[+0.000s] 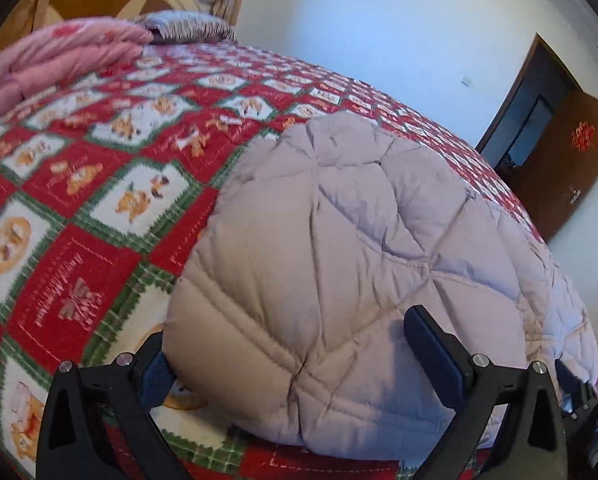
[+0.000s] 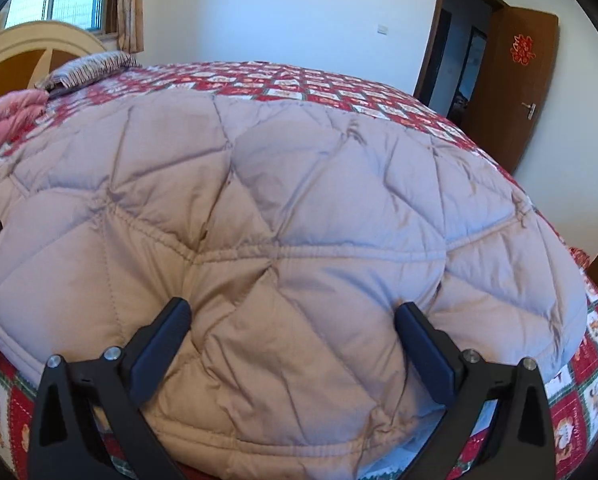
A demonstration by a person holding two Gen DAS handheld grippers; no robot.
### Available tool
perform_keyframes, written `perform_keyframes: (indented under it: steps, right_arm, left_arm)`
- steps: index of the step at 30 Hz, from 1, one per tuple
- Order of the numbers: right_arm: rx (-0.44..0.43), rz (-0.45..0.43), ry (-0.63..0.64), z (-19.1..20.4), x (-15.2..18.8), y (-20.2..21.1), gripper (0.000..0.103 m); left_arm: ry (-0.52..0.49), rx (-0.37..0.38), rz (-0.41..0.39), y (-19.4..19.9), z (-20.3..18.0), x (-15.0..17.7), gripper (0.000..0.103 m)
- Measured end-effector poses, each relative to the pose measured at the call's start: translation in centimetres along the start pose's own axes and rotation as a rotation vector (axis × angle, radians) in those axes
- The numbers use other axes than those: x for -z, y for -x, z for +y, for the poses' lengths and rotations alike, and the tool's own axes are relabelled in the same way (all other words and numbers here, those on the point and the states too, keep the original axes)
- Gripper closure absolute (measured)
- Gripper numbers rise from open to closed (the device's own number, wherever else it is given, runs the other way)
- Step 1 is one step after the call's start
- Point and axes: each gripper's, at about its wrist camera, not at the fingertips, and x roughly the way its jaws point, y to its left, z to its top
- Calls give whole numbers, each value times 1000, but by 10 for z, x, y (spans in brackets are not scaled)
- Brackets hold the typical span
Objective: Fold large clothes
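A pale quilted down jacket lay spread on the bed, over its red, green and white patchwork cover, close to the near edge. The left tongs stood wide with the jacket's rounded end between the fingers, and the right tongs stood wide too, fingers resting on the puffed fabric without pinching it. A folded pink quilt sat at the far corner by the headboard, well apart from the jacket.
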Motion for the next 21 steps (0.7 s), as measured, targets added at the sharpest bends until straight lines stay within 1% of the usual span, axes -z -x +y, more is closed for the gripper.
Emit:
perform_keyframes:
  steps: [1, 3, 4, 5, 6, 7, 9, 12, 14, 16, 19, 21]
  right_arm:
    - [8, 1, 8, 2, 0, -1, 0]
    - [14, -5, 11, 4, 1, 0, 0]
    - [13, -7, 10, 2, 1, 0, 0]
    - [14, -9, 9, 2, 1, 0, 0]
    - [15, -10, 9, 3, 2, 0, 0]
    - [16, -9, 10, 3, 2, -1, 0]
    - [17, -8, 9, 4, 2, -1, 0]
    - [10, -4, 5, 2, 3, -1, 0]
    - [7, -2, 3, 2, 4, -1, 0]
    - [14, -2, 10, 3, 3, -1, 0]
    - [49, -9, 46, 11, 3, 1, 0]
    - [64, -10, 56, 15, 2, 1, 0]
  left_arm:
    - [16, 11, 1, 1, 2, 1, 9]
    - [21, 28, -9, 6, 2, 2, 24]
    - [17, 33, -14, 8, 2, 1, 27]
    - [15, 47, -21, 10, 0, 1, 36]
    - [18, 74, -28, 14, -1, 0, 49]
    - [15, 87, -34, 15, -2, -1, 53]
    - [-4, 125, -56, 23, -8, -6, 67]
    - [-25, 143, -82, 29, -14, -11, 75]
    - [-21, 130, -94, 31, -11, -12, 78]
    - [19, 122, -100, 31, 1, -12, 79]
    - [74, 151, -97, 31, 19, -13, 81]
    - [82, 173, -98, 33, 24, -13, 82]
